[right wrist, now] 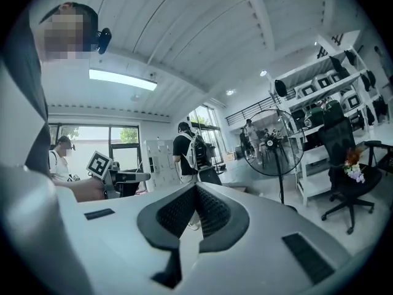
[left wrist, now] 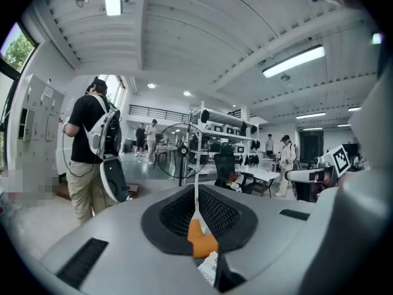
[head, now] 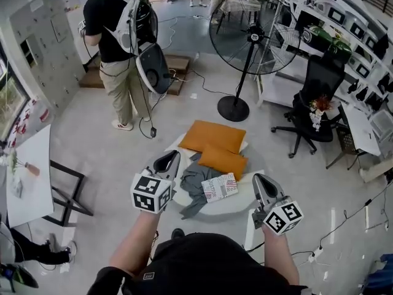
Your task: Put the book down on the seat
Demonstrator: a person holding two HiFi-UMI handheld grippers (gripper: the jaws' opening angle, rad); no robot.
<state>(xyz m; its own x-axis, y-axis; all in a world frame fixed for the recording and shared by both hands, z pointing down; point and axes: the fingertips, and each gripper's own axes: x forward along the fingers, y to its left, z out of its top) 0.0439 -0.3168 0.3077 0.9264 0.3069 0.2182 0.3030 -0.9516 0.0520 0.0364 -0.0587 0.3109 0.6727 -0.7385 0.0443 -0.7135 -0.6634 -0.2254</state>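
Book [head: 219,187] | head view: flat on seat [head: 233,206]; left gripper view: corner only

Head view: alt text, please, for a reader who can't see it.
A book lies on a white seat beside a grey cloth and two orange cushions, seen from above. The person's left tool and right tool hover either side of it, holding nothing. Behind stand a floor fan and a person with a backpack.

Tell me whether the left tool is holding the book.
No, the white book with a printed cover lies on the round white seat, apart from the left tool, whose closed jaws hold nothing.
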